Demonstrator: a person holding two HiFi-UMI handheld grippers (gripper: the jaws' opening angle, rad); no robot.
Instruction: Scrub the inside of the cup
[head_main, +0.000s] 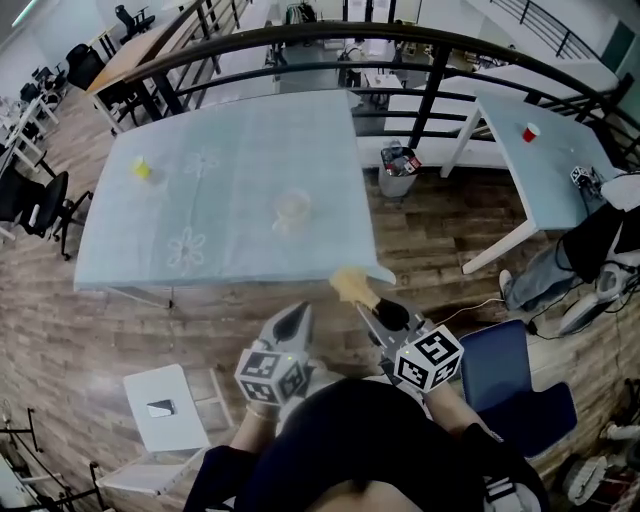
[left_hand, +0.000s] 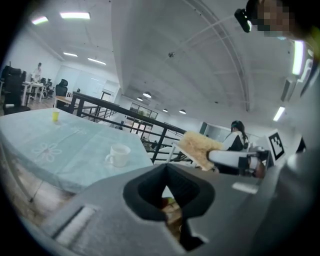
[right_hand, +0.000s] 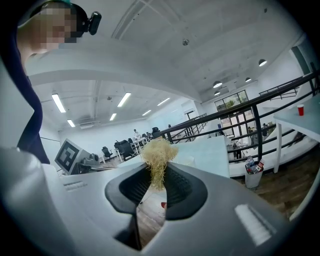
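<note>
Left gripper (head_main: 296, 320): fingers clenched, nothing between them. Right gripper (head_main: 383, 314): fingers clamped on scrubber (head_main: 352, 285). Cup (head_main: 292, 208) well ahead of both, on desk (head_main: 230, 140) (unheld). Risk: scrubbing it unbraced could tip or slide it.

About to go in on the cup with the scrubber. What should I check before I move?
1. The scrubber is clamped in the right tool: ok.
2. The left tool is empty: ok.
3. The left tool is open to take the cup: not ok, its jaws are shut.
4. The cup is upright on the table: ok.
5. The cup is within reach: not ok, both tools are short of the table's near edge.
6. What is inside the cup: cannot tell.
</note>
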